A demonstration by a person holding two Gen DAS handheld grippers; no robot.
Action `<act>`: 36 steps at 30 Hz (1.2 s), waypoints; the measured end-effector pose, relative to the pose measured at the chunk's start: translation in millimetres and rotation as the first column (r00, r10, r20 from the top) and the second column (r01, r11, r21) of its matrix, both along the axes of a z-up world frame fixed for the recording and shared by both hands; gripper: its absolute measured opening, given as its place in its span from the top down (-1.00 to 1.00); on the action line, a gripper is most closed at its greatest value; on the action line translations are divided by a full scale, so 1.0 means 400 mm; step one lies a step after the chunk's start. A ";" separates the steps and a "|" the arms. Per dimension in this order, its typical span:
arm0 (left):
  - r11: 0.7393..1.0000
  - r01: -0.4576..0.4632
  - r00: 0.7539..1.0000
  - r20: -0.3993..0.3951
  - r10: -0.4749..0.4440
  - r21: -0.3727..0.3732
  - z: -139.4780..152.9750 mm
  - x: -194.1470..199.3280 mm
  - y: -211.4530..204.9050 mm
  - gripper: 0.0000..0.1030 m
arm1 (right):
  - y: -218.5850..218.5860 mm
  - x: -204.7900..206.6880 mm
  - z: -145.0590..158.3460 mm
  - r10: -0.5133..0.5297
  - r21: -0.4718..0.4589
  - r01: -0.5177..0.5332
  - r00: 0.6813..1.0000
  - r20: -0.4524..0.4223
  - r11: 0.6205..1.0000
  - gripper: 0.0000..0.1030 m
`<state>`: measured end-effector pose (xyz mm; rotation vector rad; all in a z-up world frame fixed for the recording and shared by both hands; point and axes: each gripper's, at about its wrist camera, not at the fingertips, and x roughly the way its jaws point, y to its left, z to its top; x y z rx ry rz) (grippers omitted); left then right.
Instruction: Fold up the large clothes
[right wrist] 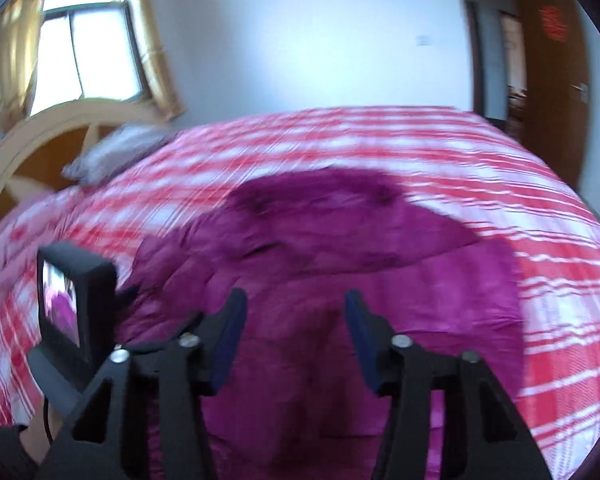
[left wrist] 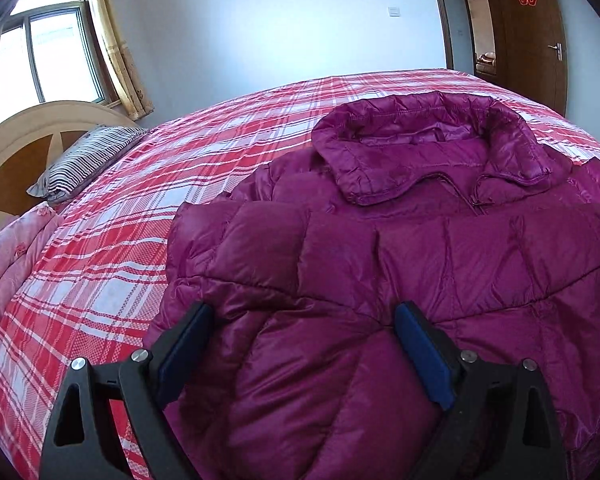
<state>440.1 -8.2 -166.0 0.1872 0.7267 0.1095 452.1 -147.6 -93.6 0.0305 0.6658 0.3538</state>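
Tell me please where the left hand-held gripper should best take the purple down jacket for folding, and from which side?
Probably the jacket's left edge, near the puffy sleeve fold, coming in from the plaid bedspread side. The jacket lies flat, collar far away, and that edge forms a thick roll which the open left hand-held gripper could pinch.

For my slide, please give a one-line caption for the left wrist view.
Open left claw over a purple puffer jacket lying on a red plaid bed.

Magenta quilted puffer jacket flat on plaid bed, front up, collar at far end.
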 end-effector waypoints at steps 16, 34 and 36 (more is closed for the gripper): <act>1.000 0.002 1.000 -0.003 -0.002 0.007 0.013 0.000 -0.004 -0.82 | 0.001 0.026 -0.169 -0.012 -0.066 0.002 0.989 -0.145 0.998 0.05; 0.999 0.027 0.996 -0.085 -0.028 -0.019 -0.020 0.114 0.007 -0.94 | 0.000 0.030 -0.179 -0.012 -0.065 0.003 0.990 -0.141 0.998 0.03; 0.999 0.017 0.995 -0.099 -0.021 -0.042 -0.025 0.117 0.018 -0.98 | 0.003 0.031 -0.180 -0.014 -0.075 0.003 0.990 -0.140 0.997 0.02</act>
